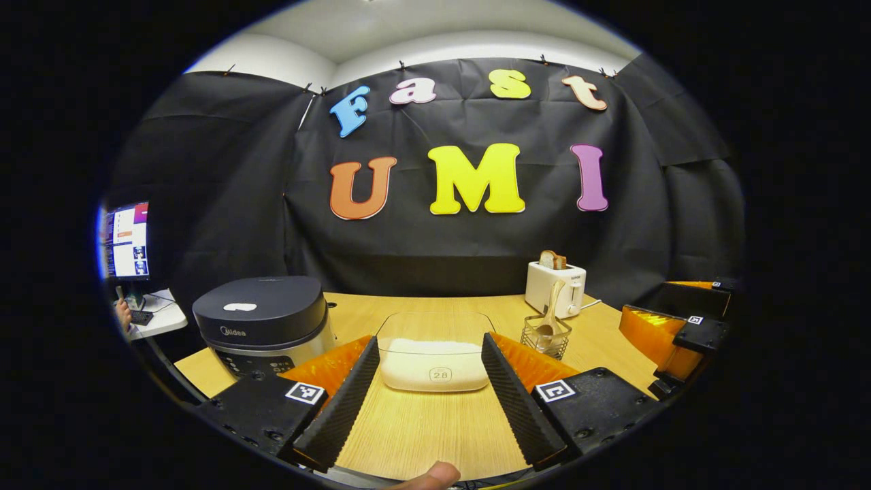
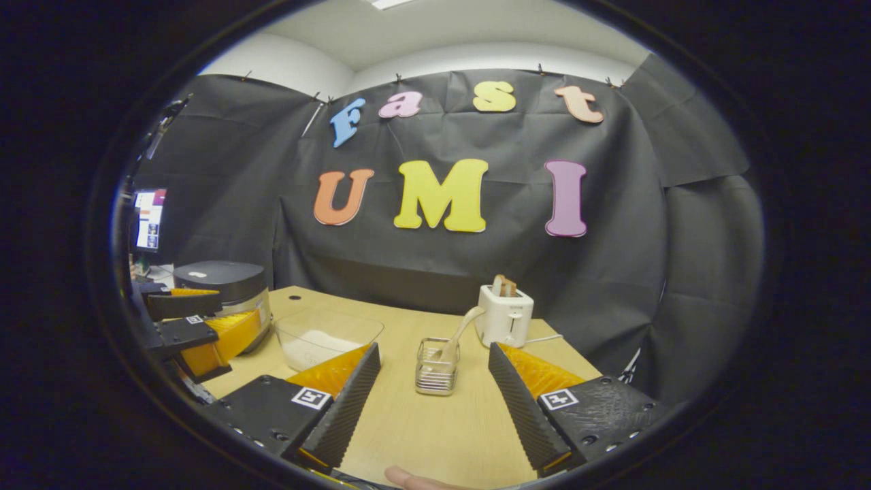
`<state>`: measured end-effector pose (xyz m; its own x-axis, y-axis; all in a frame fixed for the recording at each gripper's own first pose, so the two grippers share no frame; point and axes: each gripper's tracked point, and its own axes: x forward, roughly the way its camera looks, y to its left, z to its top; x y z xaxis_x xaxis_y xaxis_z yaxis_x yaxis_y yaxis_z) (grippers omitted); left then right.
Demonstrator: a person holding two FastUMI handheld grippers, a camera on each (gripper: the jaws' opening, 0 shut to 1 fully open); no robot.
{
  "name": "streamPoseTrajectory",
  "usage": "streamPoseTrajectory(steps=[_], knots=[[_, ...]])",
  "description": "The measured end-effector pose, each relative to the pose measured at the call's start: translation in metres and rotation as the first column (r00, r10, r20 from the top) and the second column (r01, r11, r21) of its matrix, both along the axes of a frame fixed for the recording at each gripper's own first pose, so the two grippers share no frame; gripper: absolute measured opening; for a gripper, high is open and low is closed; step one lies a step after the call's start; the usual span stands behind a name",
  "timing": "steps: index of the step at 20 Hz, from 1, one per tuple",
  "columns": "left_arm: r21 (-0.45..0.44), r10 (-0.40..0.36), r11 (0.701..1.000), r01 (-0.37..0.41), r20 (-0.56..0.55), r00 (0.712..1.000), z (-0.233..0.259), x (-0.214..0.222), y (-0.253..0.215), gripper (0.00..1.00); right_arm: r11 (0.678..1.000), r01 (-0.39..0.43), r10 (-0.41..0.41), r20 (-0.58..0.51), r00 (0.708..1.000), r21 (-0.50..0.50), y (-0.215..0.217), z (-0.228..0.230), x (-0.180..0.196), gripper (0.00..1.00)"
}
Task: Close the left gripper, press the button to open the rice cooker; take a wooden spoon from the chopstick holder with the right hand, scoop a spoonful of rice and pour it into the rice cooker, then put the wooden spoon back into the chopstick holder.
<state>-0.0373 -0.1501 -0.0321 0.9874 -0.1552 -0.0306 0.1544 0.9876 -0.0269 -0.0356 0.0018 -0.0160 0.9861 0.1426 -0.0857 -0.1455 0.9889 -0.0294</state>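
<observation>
Spoon: the wooden spoon (image 2: 457,335) stands in the wire holder (image 2: 436,367), handle leaning toward 1 o'clock.
Cooker: the rice cooker (image 1: 262,323) has its lid down, at 10 o'clock in the left gripper view.
Rice: the clear tub (image 1: 435,354) sits dead ahead.
Left claw (image 1: 430,395): wide open, holding nothing.
Right claw (image 2: 432,401): wide open, holding nothing, holder at 12 o'clock.
Room: bare worktop (image 2: 435,429) between fingers.
</observation>
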Motion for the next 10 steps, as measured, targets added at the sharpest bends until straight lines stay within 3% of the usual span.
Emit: streamPoseTrajectory(steps=[10], knots=[[-0.005,0.015,1.000,-0.015,-0.020,1.000,-0.0073,0.0049,0.0027,0.96,1.000,0.012,-0.012,-0.029,1.000,0.010,-0.0054,-0.0096,0.0088,0.95]])
